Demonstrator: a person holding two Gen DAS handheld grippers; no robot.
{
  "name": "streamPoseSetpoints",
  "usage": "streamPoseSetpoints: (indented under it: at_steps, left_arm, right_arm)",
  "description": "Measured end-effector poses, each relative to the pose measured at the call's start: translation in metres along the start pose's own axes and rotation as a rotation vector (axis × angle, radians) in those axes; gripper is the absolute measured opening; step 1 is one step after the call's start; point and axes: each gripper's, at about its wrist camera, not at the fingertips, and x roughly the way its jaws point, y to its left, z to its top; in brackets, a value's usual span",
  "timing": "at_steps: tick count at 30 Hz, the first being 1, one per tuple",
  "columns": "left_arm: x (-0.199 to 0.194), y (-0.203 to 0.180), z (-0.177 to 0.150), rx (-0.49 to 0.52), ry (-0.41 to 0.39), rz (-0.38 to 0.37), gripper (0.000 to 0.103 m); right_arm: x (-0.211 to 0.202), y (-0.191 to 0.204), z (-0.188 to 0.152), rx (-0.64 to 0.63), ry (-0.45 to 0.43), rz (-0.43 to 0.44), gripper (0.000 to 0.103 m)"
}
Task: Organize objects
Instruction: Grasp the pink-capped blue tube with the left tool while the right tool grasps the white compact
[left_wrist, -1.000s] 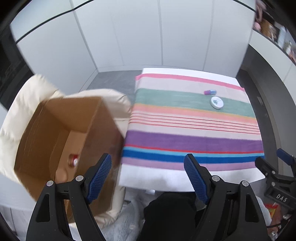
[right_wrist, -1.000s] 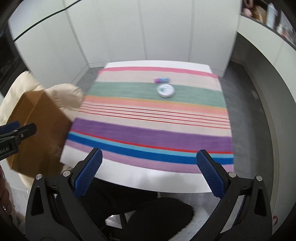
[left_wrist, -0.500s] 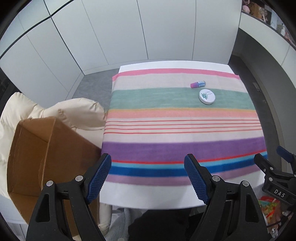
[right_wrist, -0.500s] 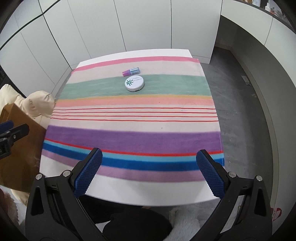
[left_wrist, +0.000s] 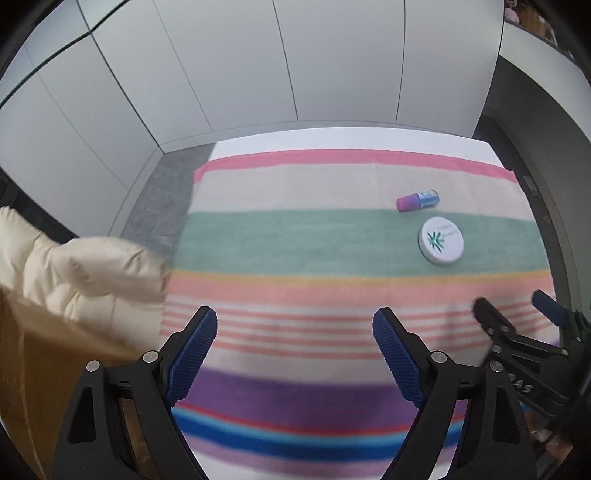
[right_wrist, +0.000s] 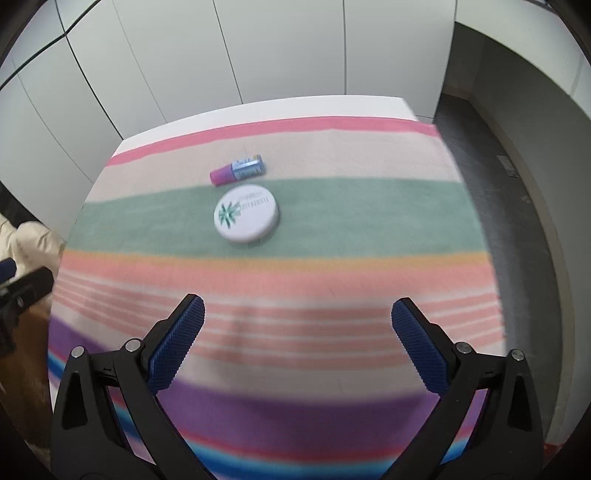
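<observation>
Both grippers point steeply down over the striped cloth (left_wrist: 295, 243) that covers the table; the left gripper (left_wrist: 295, 332) hangs above the thin pink lines near the cloth's left half, its blue pads (left_wrist: 192, 350) spread wide with nothing between them, the jaws having just been opening further; the right gripper (right_wrist: 297, 321) hangs over the same band of pink lines, its pads (right_wrist: 177, 343) also spread wide and empty, released.

A white round tin (right_wrist: 246, 213) with a green mark on its lid lies flat on the green stripe, well ahead of the right gripper and a little left of its midline; from the left gripper it sits ahead and far to the right (left_wrist: 441, 245). A small bottle (right_wrist: 238, 170) with a pink cap and a blue label lies on its side just beyond the tin, near it but apart, on the beige stripe.

To the left of the table a cream padded cushion (left_wrist: 85, 273) shows, with a brown cardboard box (left_wrist: 33, 387) below it; the right gripper appears at the right edge of the left view (left_wrist: 517, 314).
</observation>
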Motion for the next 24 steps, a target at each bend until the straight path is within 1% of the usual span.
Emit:
streamPoseSetpoints:
  at_steps: [3,6,8,10,12,13,14,17,18,22,24]
  left_arm:
    - [0.022,-0.008,0.015,-0.006,0.012,-0.005,0.088]
    - [0.039,-0.010,0.028,-0.046,0.019,0.012,0.088]
    - [0.042,-0.011,0.032,-0.061,-0.003,0.025,0.088]
    - [0.045,-0.016,0.037,-0.049,-0.021,0.040,0.088]
    - [0.050,-0.020,0.040,-0.047,-0.015,0.041,0.088]
    - [0.053,-0.023,0.043,-0.054,-0.008,0.026,0.088]
    - [0.056,-0.025,0.045,-0.060,0.000,0.011,0.088]
    - [0.067,-0.039,0.051,-0.072,0.016,-0.029,0.088]
    - [0.071,-0.046,0.053,-0.068,0.022,-0.038,0.088]
    - [0.091,-0.083,0.064,-0.059,0.045,-0.062,0.088]
    - [0.099,-0.101,0.072,-0.049,0.043,-0.052,0.088]
  right_arm:
    - [0.025,0.008,0.012,-0.007,-0.009,-0.007,0.103]
    - [0.047,0.020,0.021,-0.044,-0.018,-0.007,0.103]
    - [0.057,0.030,0.026,-0.077,-0.038,-0.003,0.103]
    - [0.062,0.035,0.031,-0.097,-0.066,-0.004,0.093]
    - [0.069,0.038,0.035,-0.125,-0.079,-0.017,0.063]
    - [0.068,0.040,0.036,-0.143,-0.095,-0.033,0.060]
    - [0.069,0.037,0.038,-0.147,-0.095,-0.058,0.060]
    - [0.065,0.015,0.042,-0.089,-0.092,-0.025,0.060]
    - [0.063,0.006,0.042,-0.071,-0.093,-0.036,0.060]
    - [0.059,-0.026,0.042,-0.047,-0.085,-0.086,0.060]
    - [0.056,-0.040,0.042,-0.034,-0.078,-0.090,0.060]
